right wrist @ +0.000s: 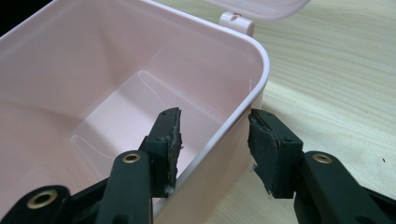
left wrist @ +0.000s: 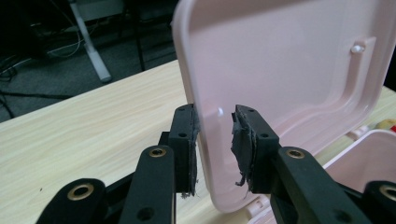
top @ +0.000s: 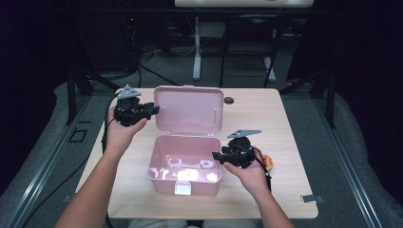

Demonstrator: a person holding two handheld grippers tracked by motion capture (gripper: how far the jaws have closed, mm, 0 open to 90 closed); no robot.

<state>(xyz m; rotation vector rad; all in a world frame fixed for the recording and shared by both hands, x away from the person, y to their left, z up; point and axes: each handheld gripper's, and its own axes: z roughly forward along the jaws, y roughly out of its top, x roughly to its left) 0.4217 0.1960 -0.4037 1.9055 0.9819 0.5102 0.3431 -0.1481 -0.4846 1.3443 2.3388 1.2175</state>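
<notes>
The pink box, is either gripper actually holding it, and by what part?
Neither grips it. Left gripper straddles the lid edge, right gripper straddles the box wall; both pairs of pads stand clear.

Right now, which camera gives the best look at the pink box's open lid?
The high view: the whole lid stands upright behind the box. The left gripper view shows its edge up close, between the left gripper jaws. The right gripper view catches just a corner and the hinge.

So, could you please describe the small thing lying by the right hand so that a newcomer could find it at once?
Start at the light wooden table and find the open pink box in its middle. Just right of the box, the right gripper reaches over its rim; the small orange and red object lies on the tabletop behind that hand. It is the one warm-coloured item beside pink plastic and black gear.
</notes>
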